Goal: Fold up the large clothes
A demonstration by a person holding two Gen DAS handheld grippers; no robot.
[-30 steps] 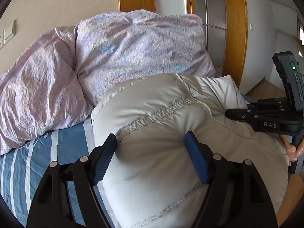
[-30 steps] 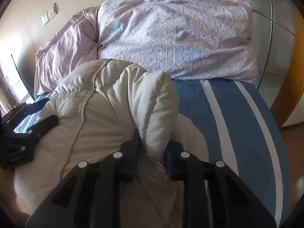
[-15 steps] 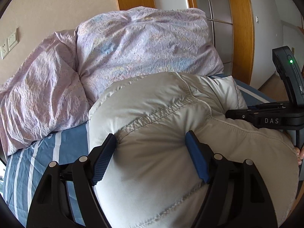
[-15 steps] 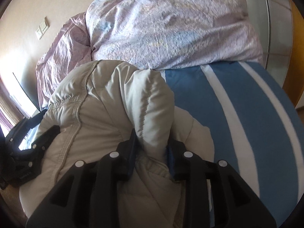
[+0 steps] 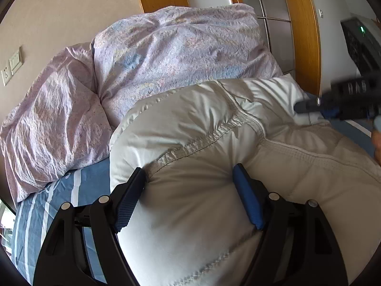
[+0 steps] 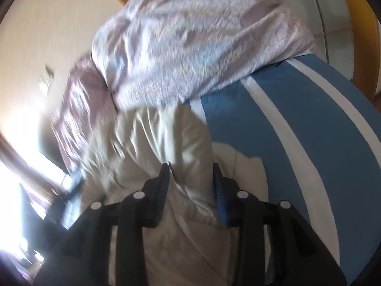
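A puffy cream down jacket point(image 5: 190, 131) lies bunched on a blue-and-white striped bed sheet point(image 5: 78, 178). My left gripper point(image 5: 189, 169) stands wide, and its pads dent both sides of a thick seamed bulge of the jacket. In the blurred right wrist view, a narrower fold of the jacket point(image 6: 147, 143) stands between the jaws of my right gripper point(image 6: 190, 165). These jaws are opening, and a thin shadow shows beside the left finger point(image 6: 164, 178). The right gripper point(image 5: 333, 109) also shows blurred at the jacket's far right end.
Lilac crumpled pillows and duvet point(image 5: 178, 47) are heaped at the head of the bed behind the jacket. Bare sheet point(image 6: 273, 119) spreads to the right. A wooden door frame point(image 5: 302, 23) and wall sockets point(image 5: 10, 69) lie beyond. A hand point(image 5: 376, 140) holds the right tool.
The right gripper's jaws have spread apart around the jacket fold, and its view has rolled and blurred. The left gripper keeps its hold and has edged forward and down.
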